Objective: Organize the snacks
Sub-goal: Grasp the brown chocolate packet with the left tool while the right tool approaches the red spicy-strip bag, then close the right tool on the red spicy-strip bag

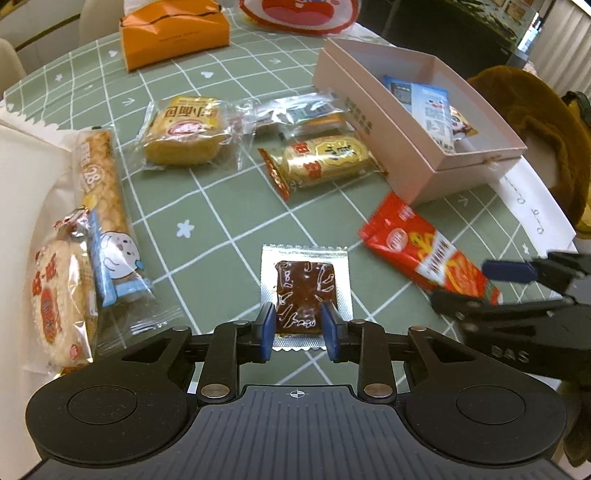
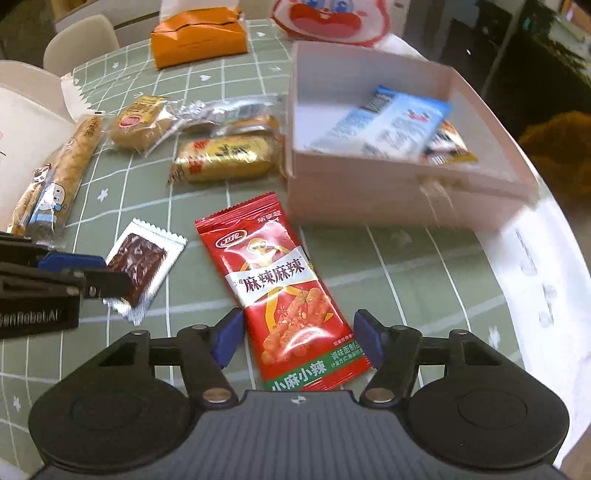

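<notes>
My left gripper point(image 1: 298, 328) is shut on the near end of a silver packet with a dark brown snack point(image 1: 305, 291), which lies on the green checked tablecloth; the packet also shows in the right wrist view point(image 2: 142, 264). My right gripper point(image 2: 297, 339) is open, its fingers either side of a red spicy snack packet point(image 2: 284, 295) lying flat, not touching it. That red packet also shows in the left wrist view point(image 1: 424, 251). A pink box point(image 2: 406, 192) behind it holds a blue-and-white packet point(image 2: 391, 125) and a small orange one point(image 2: 448, 146).
A gold packet point(image 1: 325, 160), a yellow cake point(image 1: 186, 133), a clear-wrapped snack point(image 1: 295, 114), a long wafer stick point(image 1: 107, 206) and a rice cracker pack point(image 1: 61, 302) lie on the cloth. An orange pack point(image 1: 173, 29) and a red-and-white bag point(image 1: 299, 14) stand at the back.
</notes>
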A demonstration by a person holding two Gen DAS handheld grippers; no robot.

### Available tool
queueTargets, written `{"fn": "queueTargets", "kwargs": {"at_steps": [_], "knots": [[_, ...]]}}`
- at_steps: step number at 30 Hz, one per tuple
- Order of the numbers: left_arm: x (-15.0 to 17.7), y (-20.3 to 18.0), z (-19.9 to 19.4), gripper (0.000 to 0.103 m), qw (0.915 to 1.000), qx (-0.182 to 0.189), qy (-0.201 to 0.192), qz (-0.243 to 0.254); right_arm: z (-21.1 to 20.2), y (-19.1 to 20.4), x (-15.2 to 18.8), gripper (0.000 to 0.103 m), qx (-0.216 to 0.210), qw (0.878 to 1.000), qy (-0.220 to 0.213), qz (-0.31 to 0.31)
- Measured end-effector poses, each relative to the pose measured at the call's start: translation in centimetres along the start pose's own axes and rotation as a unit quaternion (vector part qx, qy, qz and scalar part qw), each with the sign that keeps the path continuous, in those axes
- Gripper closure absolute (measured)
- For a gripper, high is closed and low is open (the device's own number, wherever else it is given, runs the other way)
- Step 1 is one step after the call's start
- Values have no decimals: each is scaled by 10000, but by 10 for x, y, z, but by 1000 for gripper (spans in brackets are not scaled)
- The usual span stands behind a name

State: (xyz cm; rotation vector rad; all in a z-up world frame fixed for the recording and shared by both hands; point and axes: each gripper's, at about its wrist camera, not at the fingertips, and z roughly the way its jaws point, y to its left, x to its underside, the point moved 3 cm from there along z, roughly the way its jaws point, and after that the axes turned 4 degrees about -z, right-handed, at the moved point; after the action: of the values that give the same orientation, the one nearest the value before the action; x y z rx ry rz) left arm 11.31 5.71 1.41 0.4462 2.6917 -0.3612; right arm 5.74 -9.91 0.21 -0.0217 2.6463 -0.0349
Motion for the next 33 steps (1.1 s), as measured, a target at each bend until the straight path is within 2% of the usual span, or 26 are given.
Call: {"fn": "queueTargets", "kwargs": {"at_steps": [6, 8, 13, 15, 18, 23, 25, 29, 31, 33], "knots": [[-8, -6, 4, 72, 9997, 237, -15, -106, -17, -20, 26, 38, 125, 9996, -76, 230], [-11, -7, 5, 72, 9997, 162, -105, -159, -19, -27, 31, 38, 279, 9989, -115, 360], [-22, -7, 12, 71, 9992, -53, -238, -315, -19, -36, 38, 38, -22, 9986, -32, 519], [-24, -11, 14, 70, 9994, -95, -255, -232, -17, -34, 40, 37, -96, 9987, -10, 501], [-24, -22, 16, 62, 9997, -105, -199, -31, -15, -31, 43, 33, -81, 9990, -44, 431], [-12, -37, 14, 61, 9986, 350, 116, 373, -16, -28, 43, 29, -86, 9992, -58, 379], [-10, -30, 12, 63, 9992, 298, 69, 248, -16, -29, 43, 29, -64, 9993, -75, 372], [-16, -5, 2, 64, 9992, 46, -206, -350, -17, -35, 45, 29, -75, 9985, -128, 523], [-20, -1, -1, 64, 9982, 165, -257, -509, -18, -37, 47, 29, -113, 9981, -149, 596], [-21, -9, -3, 64, 9985, 320, -160, -407, -20, -41, 50, 29, -117, 9976, -163, 662]]}}
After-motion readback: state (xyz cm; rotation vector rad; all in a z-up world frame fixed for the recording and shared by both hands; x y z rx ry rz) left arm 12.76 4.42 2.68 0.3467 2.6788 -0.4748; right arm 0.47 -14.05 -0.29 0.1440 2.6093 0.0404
